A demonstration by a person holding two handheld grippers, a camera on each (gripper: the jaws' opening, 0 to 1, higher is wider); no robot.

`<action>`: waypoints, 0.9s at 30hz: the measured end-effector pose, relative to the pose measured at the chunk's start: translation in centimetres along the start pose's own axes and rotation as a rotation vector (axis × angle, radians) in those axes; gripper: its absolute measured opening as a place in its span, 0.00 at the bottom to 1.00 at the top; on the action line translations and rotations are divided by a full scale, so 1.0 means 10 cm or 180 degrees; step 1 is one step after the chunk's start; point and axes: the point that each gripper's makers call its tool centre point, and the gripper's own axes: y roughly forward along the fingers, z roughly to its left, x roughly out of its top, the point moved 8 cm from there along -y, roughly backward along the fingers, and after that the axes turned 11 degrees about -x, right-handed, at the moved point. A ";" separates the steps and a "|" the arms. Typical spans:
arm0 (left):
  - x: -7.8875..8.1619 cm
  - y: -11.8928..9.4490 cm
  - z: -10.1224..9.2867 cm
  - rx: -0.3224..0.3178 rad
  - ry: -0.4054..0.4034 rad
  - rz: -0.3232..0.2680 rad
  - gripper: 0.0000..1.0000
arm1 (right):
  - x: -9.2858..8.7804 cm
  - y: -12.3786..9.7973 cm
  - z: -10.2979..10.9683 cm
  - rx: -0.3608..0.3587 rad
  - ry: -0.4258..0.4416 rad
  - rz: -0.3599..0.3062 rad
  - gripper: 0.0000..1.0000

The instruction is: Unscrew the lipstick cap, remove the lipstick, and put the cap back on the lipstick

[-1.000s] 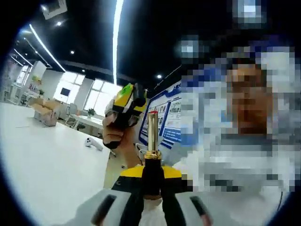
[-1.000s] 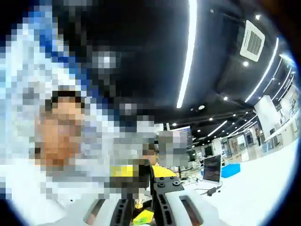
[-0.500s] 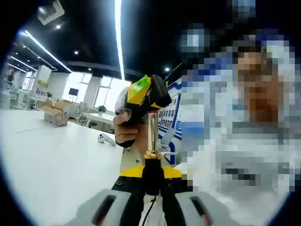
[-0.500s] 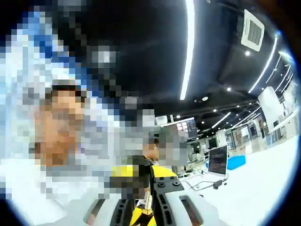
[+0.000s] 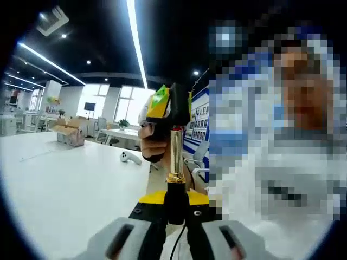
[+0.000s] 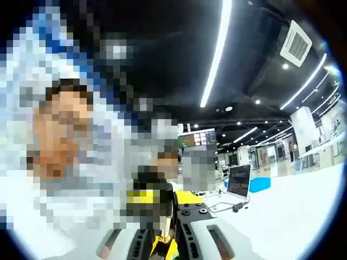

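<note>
Left gripper [image 5: 174, 216] clamped on black lipstick base [image 5: 174, 197], gold tube [image 5: 175, 154] upright at frame centre, right gripper [image 5: 169, 105] just above its tip, jaw state unreadable.

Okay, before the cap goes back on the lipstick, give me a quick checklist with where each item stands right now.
1. Gold lipstick tube with black base clamped in the left gripper: ok, the jaws are shut on the base.
2. Tube upright along the jaws: ok.
3. Red lipstick tip exposed, cap off: ok.
4. Black cap held in the right gripper: cannot tell, the spot is partly blurred.
5. Right gripper, yellow and black, lined up over the tube's tip: ok, it sits just above it in the left gripper view.
6. Cap opening square to the tube: cannot tell.
</note>
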 end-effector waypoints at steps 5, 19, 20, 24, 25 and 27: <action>-0.02 0.00 0.01 0.0176 0.0092 0.0140 0.13 | 0.00 -0.01 0.00 -0.0086 -0.0010 0.0082 0.10; -0.01 -0.05 0.06 0.0479 0.0241 0.0303 0.13 | 0.01 -0.06 0.04 -0.0345 -0.0278 0.0326 0.10; -0.01 -0.04 0.06 0.0489 0.0249 0.0313 0.13 | 0.00 -0.04 0.04 -0.0357 -0.0298 0.0348 0.10; 0.00 -0.04 0.06 0.0517 0.0267 0.0305 0.13 | -0.06 0.01 0.04 -0.0408 -0.0335 0.0466 0.10; 0.00 -0.04 0.07 0.0529 0.0264 0.0288 0.13 | -0.08 0.02 0.04 -0.0427 -0.0359 0.0502 0.10; 0.01 -0.05 0.08 0.0552 0.0264 0.0268 0.13 | -0.11 0.05 0.03 -0.0441 -0.0408 0.0529 0.10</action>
